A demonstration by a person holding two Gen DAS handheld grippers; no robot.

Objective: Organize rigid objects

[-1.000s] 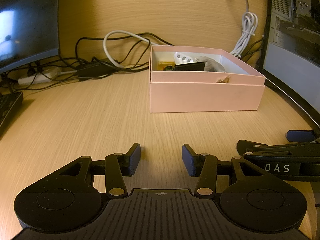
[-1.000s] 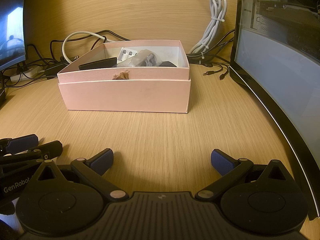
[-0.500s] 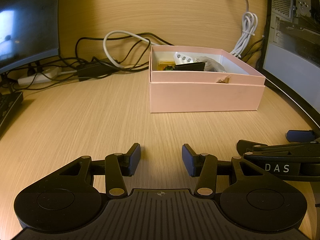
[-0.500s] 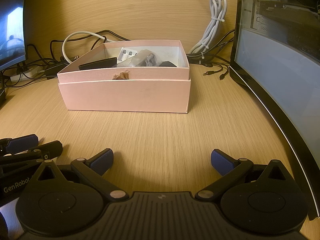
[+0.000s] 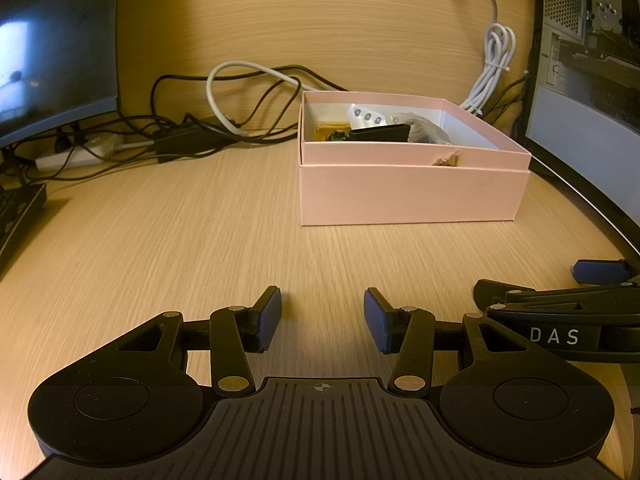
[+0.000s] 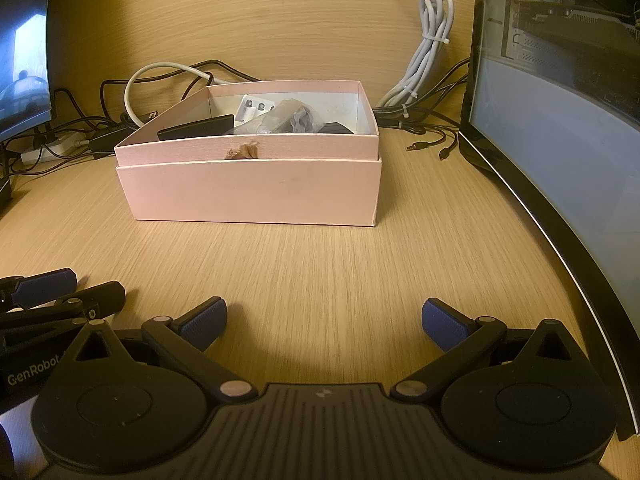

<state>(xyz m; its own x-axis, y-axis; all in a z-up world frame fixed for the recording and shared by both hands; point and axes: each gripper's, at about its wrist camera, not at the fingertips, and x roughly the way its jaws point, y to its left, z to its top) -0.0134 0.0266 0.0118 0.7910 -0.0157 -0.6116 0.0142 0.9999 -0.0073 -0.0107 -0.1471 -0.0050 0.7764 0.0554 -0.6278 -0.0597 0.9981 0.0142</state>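
A pale wood-grain worktop (image 5: 168,232) runs back to a matching wall panel, with dark screens at both sides and a tangle of black and white cables (image 5: 240,116) pushed to the rear, likely to keep the middle free for sorting. On that bare middle sits a pink cardboard box (image 6: 252,192), its tray nested inside what looks like its own upturned lid, which keeps the lid out of the way while the top is open for reaching in. The things to be sorted lie inside it: a flat black case (image 6: 196,128) leaning on the left wall, a white strip with small round cells (image 6: 254,106), a crumpled clear plastic bag (image 6: 288,118), and, seen from the left, something small in yellow and green (image 5: 332,134). Nothing lies loose on the worktop, so the sorting seems either done or not yet begun; I cannot tell which. The left tool (image 5: 322,318) hangs low over the near edge, jaws partly apart and empty; the right tool (image 6: 324,320) beside it has its jaws spread wider, also empty. Both point toward the box, well short of it.
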